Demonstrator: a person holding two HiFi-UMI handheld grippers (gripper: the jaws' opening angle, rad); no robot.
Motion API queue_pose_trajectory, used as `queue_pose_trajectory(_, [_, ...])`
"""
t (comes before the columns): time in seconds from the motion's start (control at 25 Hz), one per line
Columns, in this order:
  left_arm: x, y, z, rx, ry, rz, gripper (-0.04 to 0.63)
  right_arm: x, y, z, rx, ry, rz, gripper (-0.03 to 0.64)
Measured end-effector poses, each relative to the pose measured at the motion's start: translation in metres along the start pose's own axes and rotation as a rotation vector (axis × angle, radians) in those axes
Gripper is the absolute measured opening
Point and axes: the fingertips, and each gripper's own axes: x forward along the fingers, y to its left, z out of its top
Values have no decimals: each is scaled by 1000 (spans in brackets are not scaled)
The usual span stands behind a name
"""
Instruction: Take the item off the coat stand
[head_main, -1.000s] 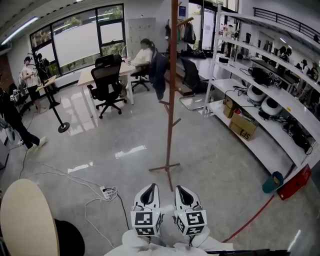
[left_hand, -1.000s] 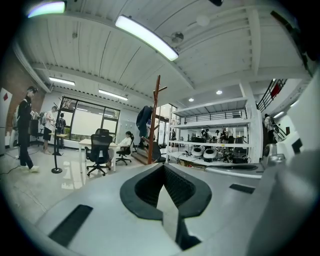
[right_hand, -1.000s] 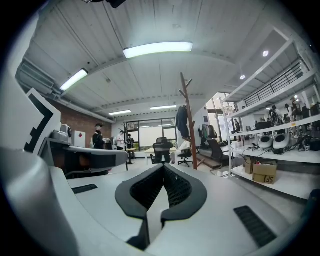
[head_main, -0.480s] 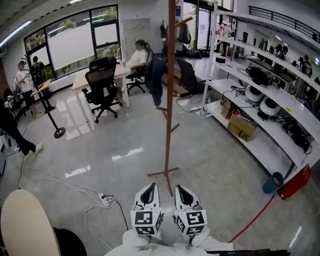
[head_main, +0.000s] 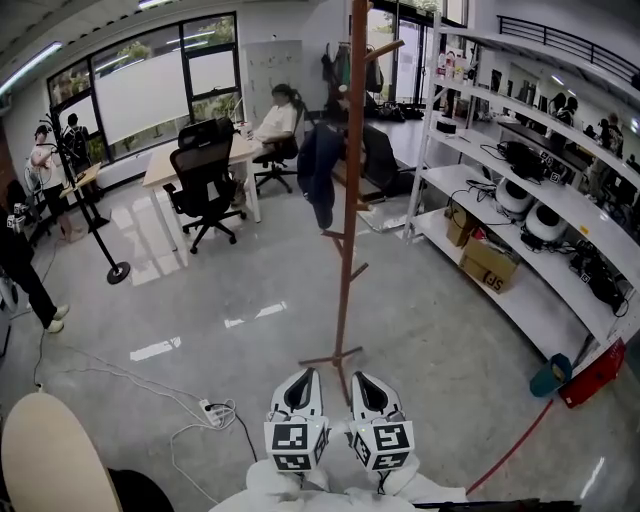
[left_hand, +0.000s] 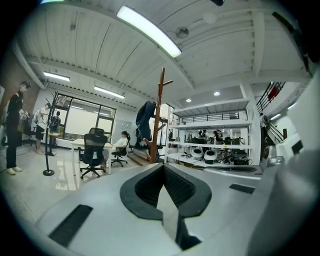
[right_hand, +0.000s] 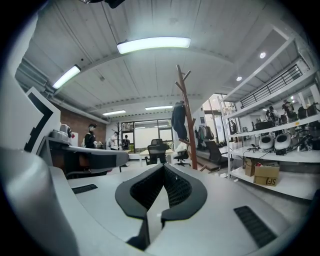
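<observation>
A tall wooden coat stand (head_main: 349, 200) rises from the grey floor straight ahead of me. A dark blue jacket (head_main: 320, 165) hangs from a peg on its left side, high up. My left gripper (head_main: 298, 392) and right gripper (head_main: 371, 392) are held side by side at the bottom of the head view, well short of the stand's feet (head_main: 333, 358). Both are shut with nothing between their jaws. The left gripper (left_hand: 164, 170) view shows the jacket (left_hand: 144, 116) and stand (left_hand: 157, 120) far off. The right gripper (right_hand: 163, 169) view also shows the jacket (right_hand: 178, 121) on the stand (right_hand: 186, 120).
White shelving (head_main: 520, 190) with boxes and devices runs along the right. A power strip with cables (head_main: 214, 408) lies on the floor at left, beside a round table (head_main: 50, 455). Desk, office chairs (head_main: 205, 180) and a seated person stand behind; a red cable (head_main: 510, 450) crosses the floor at right.
The coat stand and jacket have come nearer and look larger in the head view. Both grippers keep their place side by side and stay shut.
</observation>
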Motion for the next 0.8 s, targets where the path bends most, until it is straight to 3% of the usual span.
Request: queue_pose_trajectory(0.8, [76, 53, 6, -6, 17, -53, 2, 91, -11, 1, 15, 9, -49, 9])
